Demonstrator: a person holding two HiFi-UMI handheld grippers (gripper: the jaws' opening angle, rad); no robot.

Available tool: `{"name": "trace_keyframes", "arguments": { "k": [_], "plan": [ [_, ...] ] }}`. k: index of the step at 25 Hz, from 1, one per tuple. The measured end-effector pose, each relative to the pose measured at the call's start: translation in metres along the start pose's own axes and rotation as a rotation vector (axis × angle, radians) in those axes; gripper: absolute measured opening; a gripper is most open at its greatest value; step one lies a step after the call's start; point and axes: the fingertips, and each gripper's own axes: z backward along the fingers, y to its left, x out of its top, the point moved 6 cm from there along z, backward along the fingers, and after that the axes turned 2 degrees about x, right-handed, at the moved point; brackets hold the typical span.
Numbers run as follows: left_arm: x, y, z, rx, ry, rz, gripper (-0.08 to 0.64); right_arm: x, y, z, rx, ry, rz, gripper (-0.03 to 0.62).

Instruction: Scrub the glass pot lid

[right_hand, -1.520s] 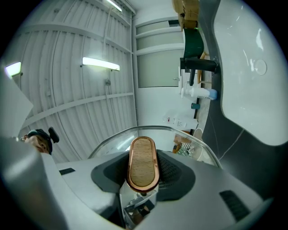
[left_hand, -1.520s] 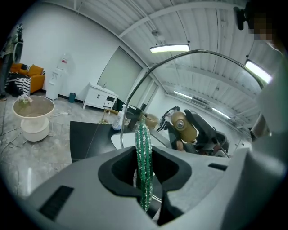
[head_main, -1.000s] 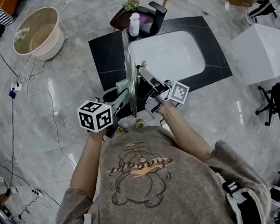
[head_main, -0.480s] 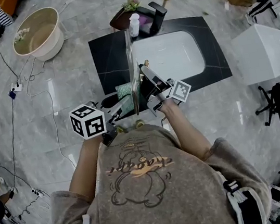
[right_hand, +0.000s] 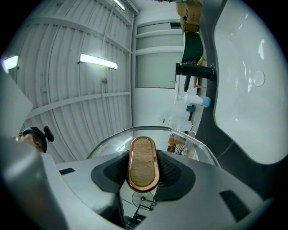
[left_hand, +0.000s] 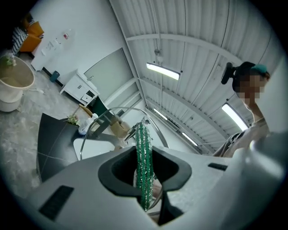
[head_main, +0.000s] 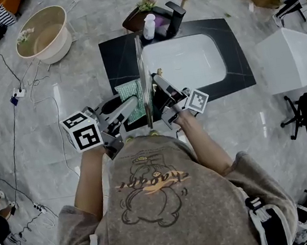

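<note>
Head view, writing: cursive print on the person's shirt (head_main: 151, 183), not legible; black-and-white square codes on two marker cubes (head_main: 83, 136).
Head view, pose: both forearms reach forward. The left gripper (head_main: 131, 106) and right gripper (head_main: 160, 89) flank one glass pot lid (head_main: 141, 63), held on edge over the near rim of the sink (head_main: 190, 61).
Head view, count: one green scrubber (head_main: 131, 93), just beside the lid's left face; one basin (head_main: 41, 36), well apart.
Left gripper view: jaws clamped on the green scrubber (left_hand: 144, 148); the lid's rim curves beyond.
Right gripper view: jaws partly spread, gripping the lid's single handle (right_hand: 143, 164); glass arcs behind it.
</note>
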Motion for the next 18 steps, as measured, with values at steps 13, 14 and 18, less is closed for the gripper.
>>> {"name": "trace_keyframes", "arguments": {
  "k": [13, 14, 18],
  "plan": [
    [0.024, 0.027, -0.004, 0.064, -0.077, 0.007, 0.087, -0.023, 0.009, 0.002, -0.002, 0.084, 0.003, 0.181],
    [0.026, 0.03, -0.005, 0.07, -0.077, 0.001, 0.087, -0.024, 0.01, 0.001, -0.001, 0.088, 0.005, 0.181],
    [0.027, 0.041, -0.009, 0.097, -0.075, -0.009, 0.087, -0.027, 0.014, -0.001, 0.013, 0.102, 0.011, 0.181]
  ]
}}
